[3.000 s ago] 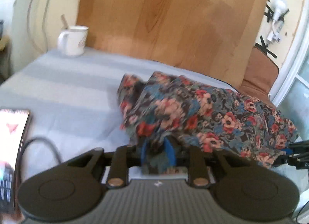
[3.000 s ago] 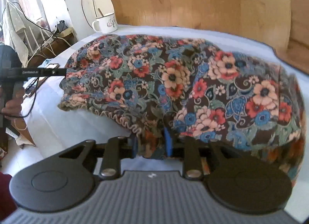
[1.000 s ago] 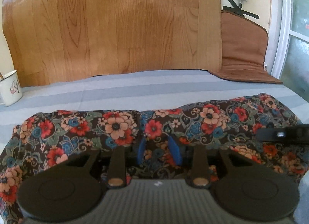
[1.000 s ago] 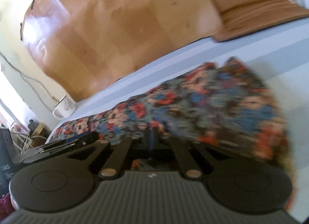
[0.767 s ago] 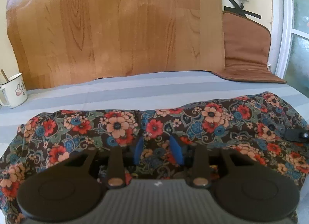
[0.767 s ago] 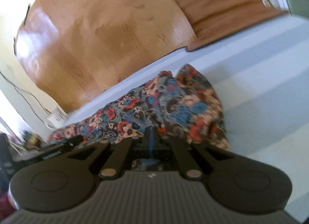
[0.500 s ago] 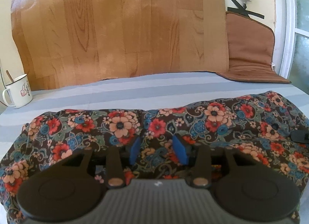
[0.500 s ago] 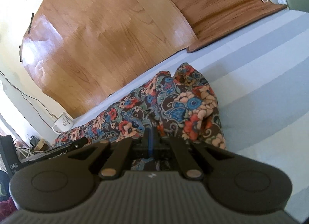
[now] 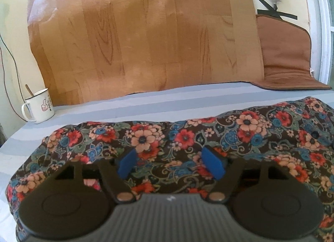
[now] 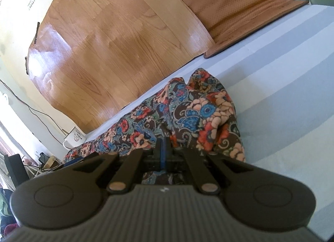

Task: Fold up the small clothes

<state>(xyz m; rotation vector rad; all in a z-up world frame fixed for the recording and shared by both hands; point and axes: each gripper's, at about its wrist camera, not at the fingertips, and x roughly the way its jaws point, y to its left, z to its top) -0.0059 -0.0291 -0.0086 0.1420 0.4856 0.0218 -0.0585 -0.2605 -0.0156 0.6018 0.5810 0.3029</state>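
One fold laid: floral garment (image 9: 187,137) doubled flat on striped bed (image 9: 146,100). Left hand-held gripper (image 9: 170,163) jaws just opening, cloth released beneath. Right hand-held gripper (image 10: 163,148) clamped on garment's end. Further folding remains.

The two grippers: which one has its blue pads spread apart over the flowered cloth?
The left gripper: its pads have just opened above the flowered cloth. The right gripper is shut.
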